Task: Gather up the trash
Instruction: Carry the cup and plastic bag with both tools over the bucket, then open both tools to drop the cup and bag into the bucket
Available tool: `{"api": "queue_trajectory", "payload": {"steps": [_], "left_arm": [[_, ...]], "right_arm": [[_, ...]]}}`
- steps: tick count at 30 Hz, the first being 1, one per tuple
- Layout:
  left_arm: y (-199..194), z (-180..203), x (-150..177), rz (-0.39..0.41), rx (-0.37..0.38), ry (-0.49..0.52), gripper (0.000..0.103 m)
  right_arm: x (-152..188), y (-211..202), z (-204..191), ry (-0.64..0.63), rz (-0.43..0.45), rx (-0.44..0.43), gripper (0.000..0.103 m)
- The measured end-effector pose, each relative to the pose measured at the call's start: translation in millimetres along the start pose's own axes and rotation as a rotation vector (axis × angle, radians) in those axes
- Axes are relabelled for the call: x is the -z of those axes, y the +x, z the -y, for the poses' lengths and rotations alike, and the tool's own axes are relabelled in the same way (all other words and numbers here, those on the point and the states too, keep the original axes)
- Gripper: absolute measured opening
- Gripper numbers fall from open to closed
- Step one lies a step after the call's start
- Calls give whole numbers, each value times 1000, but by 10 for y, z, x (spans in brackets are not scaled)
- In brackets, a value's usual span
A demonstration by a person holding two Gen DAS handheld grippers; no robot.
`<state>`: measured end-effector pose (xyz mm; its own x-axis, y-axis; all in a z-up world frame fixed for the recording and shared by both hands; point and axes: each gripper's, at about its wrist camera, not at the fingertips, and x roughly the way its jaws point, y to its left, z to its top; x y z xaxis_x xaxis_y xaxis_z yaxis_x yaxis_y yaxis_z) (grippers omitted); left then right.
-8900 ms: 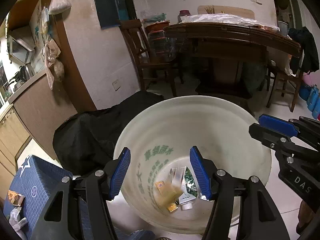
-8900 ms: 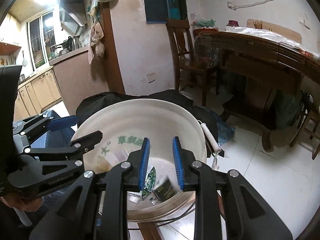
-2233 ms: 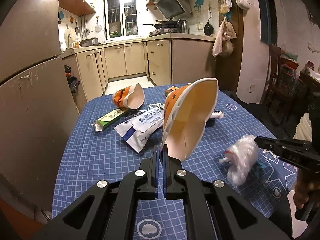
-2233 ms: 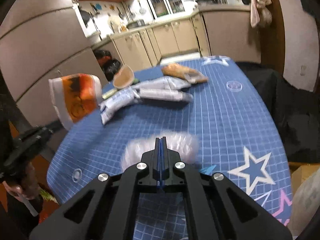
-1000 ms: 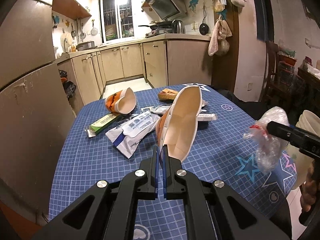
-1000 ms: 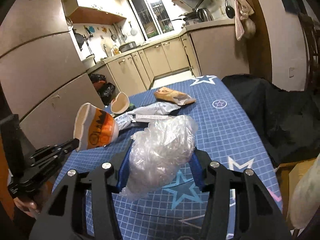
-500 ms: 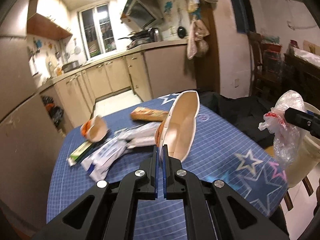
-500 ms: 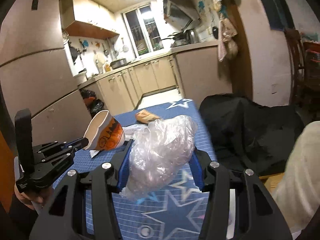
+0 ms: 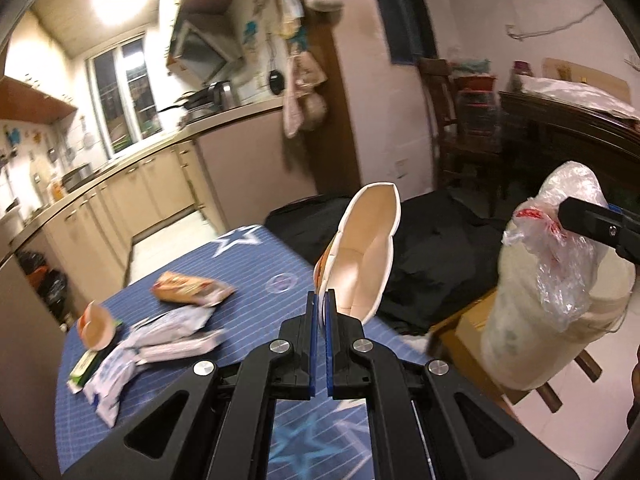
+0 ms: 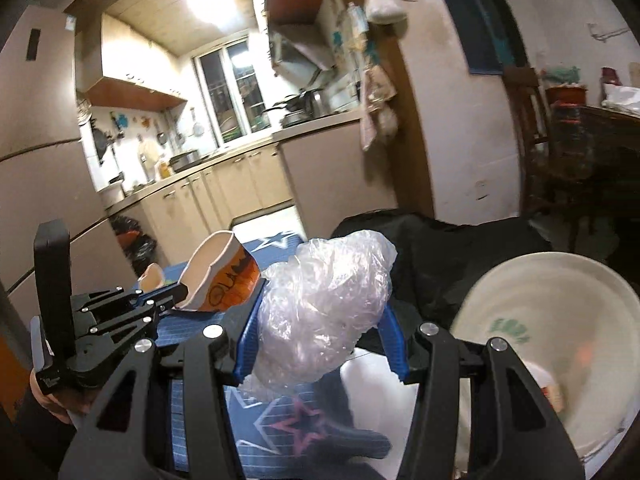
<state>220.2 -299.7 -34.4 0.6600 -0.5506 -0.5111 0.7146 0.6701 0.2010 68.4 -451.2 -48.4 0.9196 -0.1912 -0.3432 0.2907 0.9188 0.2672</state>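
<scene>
Left wrist view: While I carry it, my left claw (image 9: pixel 320 312) is pinched tight on the paper cup (image 9: pixel 366 248), lifted off the blue counter (image 9: pixel 248 280).
Left on counter: white wrappers (image 9: pixel 148 344), a snack packet (image 9: pixel 190 288), a second cup (image 9: pixel 94 326).
Right wrist view: my right claw (image 10: pixel 320 340) grips the crumpled plastic bag (image 10: pixel 326 308) at a middling width.
Bucket: the white bucket (image 10: pixel 532 280) sits just right, below.
Progress: I judge two pieces nearly binned, several remaining.

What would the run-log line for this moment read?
left tool: shut on paper cup | right tool: shut on plastic bag | bucket: beside table | stage: carrying trash
</scene>
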Motion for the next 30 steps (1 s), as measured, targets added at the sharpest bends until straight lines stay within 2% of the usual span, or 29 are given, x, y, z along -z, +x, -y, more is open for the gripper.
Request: {"api": "queue_trajectory", "payload": {"steps": [17, 24, 30], "left_arm": [[248, 1178, -546, 63, 243, 137, 4], [367, 1794, -664, 64, 367, 209, 4], [505, 2148, -630, 42, 397, 258, 4]], "right_arm": [[-120, -532, 864, 56, 94, 231, 49], [-21, -679, 1139, 59, 83, 343, 49], [61, -630, 1361, 62, 36, 414, 50]]}}
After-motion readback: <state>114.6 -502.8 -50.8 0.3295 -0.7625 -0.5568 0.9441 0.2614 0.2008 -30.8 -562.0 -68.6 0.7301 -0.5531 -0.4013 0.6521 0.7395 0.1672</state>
